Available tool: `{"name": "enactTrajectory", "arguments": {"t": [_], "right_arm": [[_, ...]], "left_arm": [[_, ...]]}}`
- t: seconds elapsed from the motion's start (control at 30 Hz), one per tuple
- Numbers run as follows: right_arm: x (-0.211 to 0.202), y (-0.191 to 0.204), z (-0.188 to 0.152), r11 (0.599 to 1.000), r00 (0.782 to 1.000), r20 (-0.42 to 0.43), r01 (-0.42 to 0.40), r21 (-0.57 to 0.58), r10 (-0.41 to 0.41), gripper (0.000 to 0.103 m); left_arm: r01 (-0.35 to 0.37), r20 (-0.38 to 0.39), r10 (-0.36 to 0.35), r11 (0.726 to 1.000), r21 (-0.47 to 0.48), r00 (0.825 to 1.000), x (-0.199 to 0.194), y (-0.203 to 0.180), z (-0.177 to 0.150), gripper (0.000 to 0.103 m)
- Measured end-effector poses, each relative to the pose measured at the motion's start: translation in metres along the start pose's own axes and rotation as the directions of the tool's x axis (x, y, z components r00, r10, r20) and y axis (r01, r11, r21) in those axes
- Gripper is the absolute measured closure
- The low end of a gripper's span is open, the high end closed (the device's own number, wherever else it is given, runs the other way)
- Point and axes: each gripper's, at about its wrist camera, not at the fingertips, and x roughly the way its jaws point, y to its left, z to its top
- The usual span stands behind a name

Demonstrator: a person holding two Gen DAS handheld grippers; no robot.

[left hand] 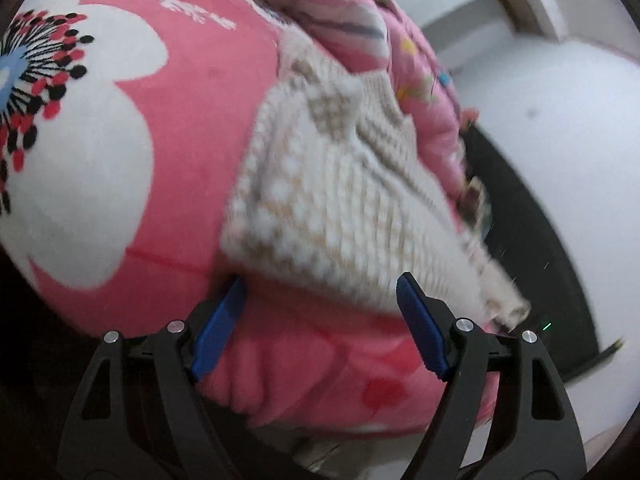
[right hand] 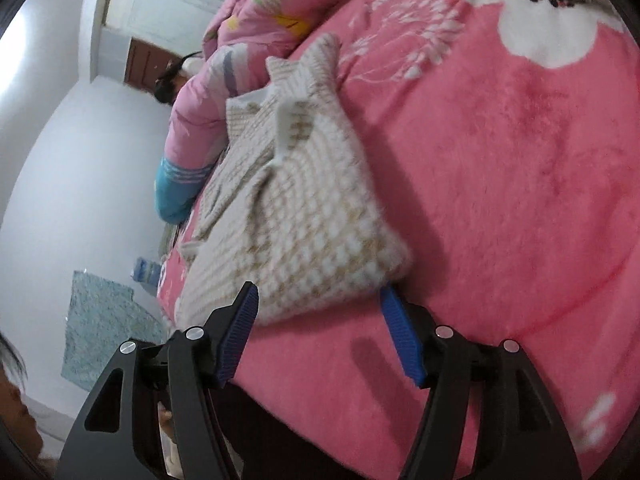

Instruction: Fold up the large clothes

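Both hand-held grippers come in low from the bottom of their frames, pointing up-frame across the bed (right hand: pixel 500 168), which is covered in a fuzzy pink blanket (left hand: pixel 188 128) with big white flowers.

The left hand-held gripper (left hand: pixel 320 292) has its jaws spread wide. The near hem of the knitted sweater (left hand: pixel 320 184) sits right between the blue pads (left hand: pixel 218 336), with the left pad's tip tucked at or under the sweater's lower corner. It's motion-blurred there, so I can't tell if the pad actually touches the knit. Nothing is clamped.

The right hand-held gripper (right hand: pixel 320 296) is about the same: jaws wide, and the cream-and-tan sweater (right hand: pixel 304 216) has its near edge lying across the gap. The right pad's tip disappears under the sweater's corner, while the left pad's tip is just at the hem. It isn't pinching anything.

The sweater lies roughly in the middle of both views, bunched and partly folded over itself, stretching away toward the upper centre. Beyond it is a rumpled pink quilt (right hand: pixel 248 28) up against the sweater's far end.

For room: in the right view there's lots of open blanket on the right side of the frame. The bed edge runs down the left, with a white wall (right hand: pixel 60 168) and a pale patterned mat (right hand: pixel 100 328) past it. In the left view the bed edge drops off at the right of the frame.
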Motion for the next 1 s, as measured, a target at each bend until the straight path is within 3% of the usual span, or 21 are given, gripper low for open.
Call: {"name": "enactTrajectory", "arguments": {"t": [0.17,0.27,0.4,0.53,0.63,0.8,1.0], "right_arm": [[0.015,-0.006,0.016,1.000,0.999,0.047,-0.003,0.023,0.002,0.041],[0.024,-0.005,0.028,1.000,0.997,0.073,0.014,0.023,-0.015,0.046],[0.039,0.003,0.040,0.996,0.991,0.094,0.095,-0.001,-0.094,0.064],[0.040,0.039,0.039,0.955,0.960,0.125,0.266,-0.134,-0.250,0.085],[0.022,0.071,0.037,0.923,0.942,0.204,0.309,-0.230,-0.265,0.088],[-0.014,0.099,0.034,0.918,0.941,0.264,0.285,-0.275,-0.213,0.094],[-0.062,0.093,0.017,0.930,0.940,0.290,0.258,-0.263,-0.179,0.095]], "left_arm": [[0.008,0.071,-0.006,0.999,-0.038,0.997,-0.001,0.001,0.014,0.031],[-0.031,0.093,0.036,0.998,-0.051,0.995,0.007,0.002,0.020,0.042],[-0.139,0.112,0.141,0.990,-0.027,0.984,0.016,-0.004,0.026,0.061],[-0.317,0.157,0.298,0.941,0.118,0.942,0.013,-0.035,0.028,0.080],[-0.379,0.221,0.335,0.904,0.200,0.916,-0.003,-0.060,0.026,0.086],[-0.364,0.267,0.296,0.895,0.257,0.917,-0.033,-0.091,0.026,0.089],[-0.266,0.166,0.228,0.927,0.264,0.959,-0.057,-0.104,0.007,0.089]]}}
